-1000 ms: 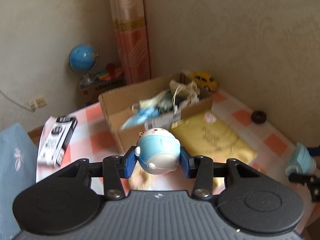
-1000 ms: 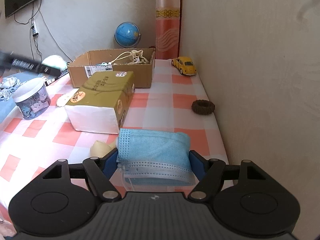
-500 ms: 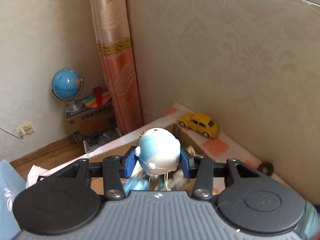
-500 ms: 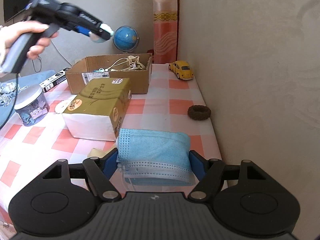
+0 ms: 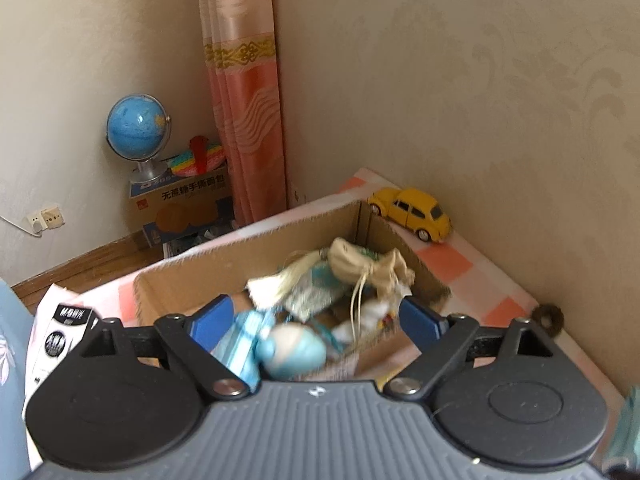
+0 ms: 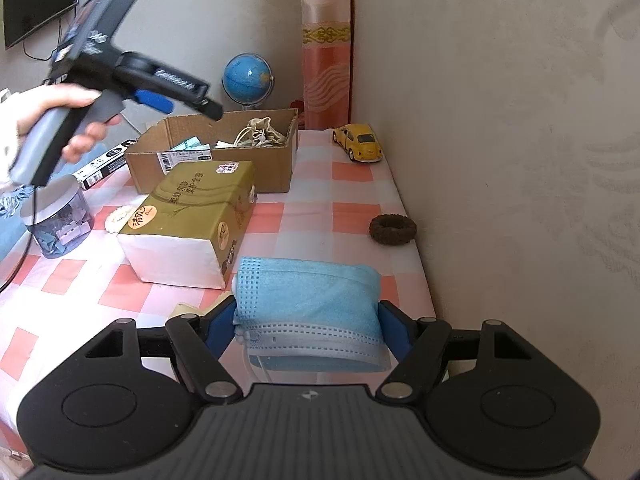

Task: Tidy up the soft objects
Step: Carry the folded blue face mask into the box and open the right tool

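**Op:** Checked pink-and-white cloth on the bench, wall close on one side, and the cardboard box is my landmark. My left tongs hang over the box with the jaws spread wide, nothing between them.

**Spotter:** Where's the blue plush toy?

**Op:** Blue plush toy is blurred just under the left tongs, at the near edge of the box, beside the tan drawstring pouch. I read it as dropping in, so that drop-off is about finished.

**Spotter:** And the other hand?

**Op:** Right tongs are clamped on the folded blue face masks, well short of the box, with the tissue pack between. Next, I'd say, carry those past the pack, get above the box opening, then let go. Brown hair tie lies out beside the wall.
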